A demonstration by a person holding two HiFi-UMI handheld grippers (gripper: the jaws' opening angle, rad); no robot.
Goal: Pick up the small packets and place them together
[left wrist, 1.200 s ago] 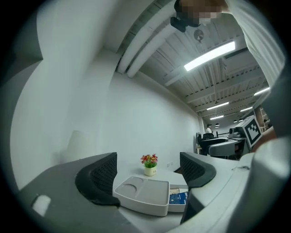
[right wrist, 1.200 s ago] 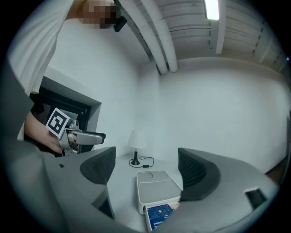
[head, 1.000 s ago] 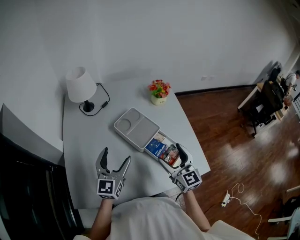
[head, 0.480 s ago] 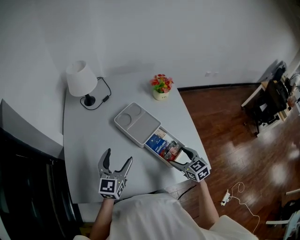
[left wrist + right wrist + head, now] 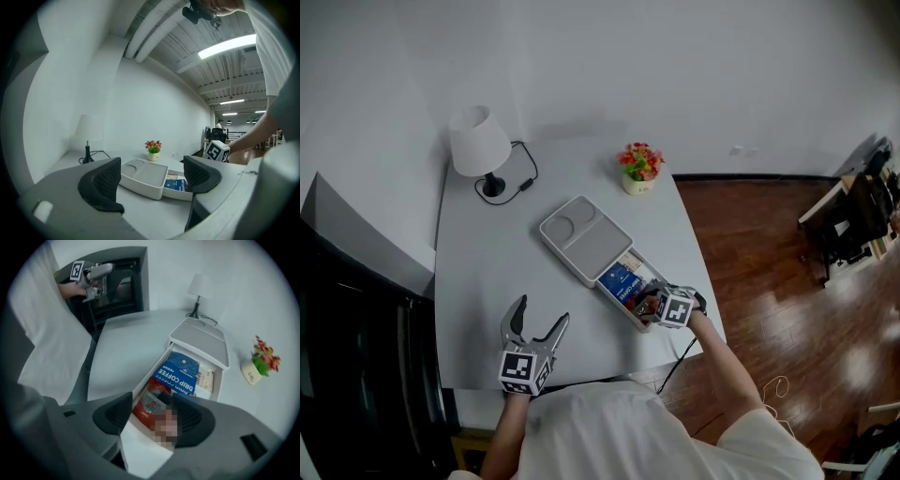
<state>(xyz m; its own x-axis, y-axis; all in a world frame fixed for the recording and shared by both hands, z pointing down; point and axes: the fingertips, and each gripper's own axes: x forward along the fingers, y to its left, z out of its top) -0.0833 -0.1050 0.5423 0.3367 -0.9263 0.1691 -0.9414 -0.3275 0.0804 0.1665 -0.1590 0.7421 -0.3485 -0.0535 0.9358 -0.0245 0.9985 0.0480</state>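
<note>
Red and small, one packet (image 5: 149, 406) lies at the near end of the open drawer (image 5: 140, 451), where the right gripper (image 5: 153, 418) is closing its jaws round it, seemingly to lift it out, while the left gripper (image 5: 540, 311) hovers wide open and empty above the table (image 5: 487, 272).

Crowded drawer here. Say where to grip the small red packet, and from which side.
Take the small red packet across its narrow width, from straight above: the white drawer's walls and the blue drip-coffee packet seem to block its sides. The right gripper straddles it, jaws closing.
</note>
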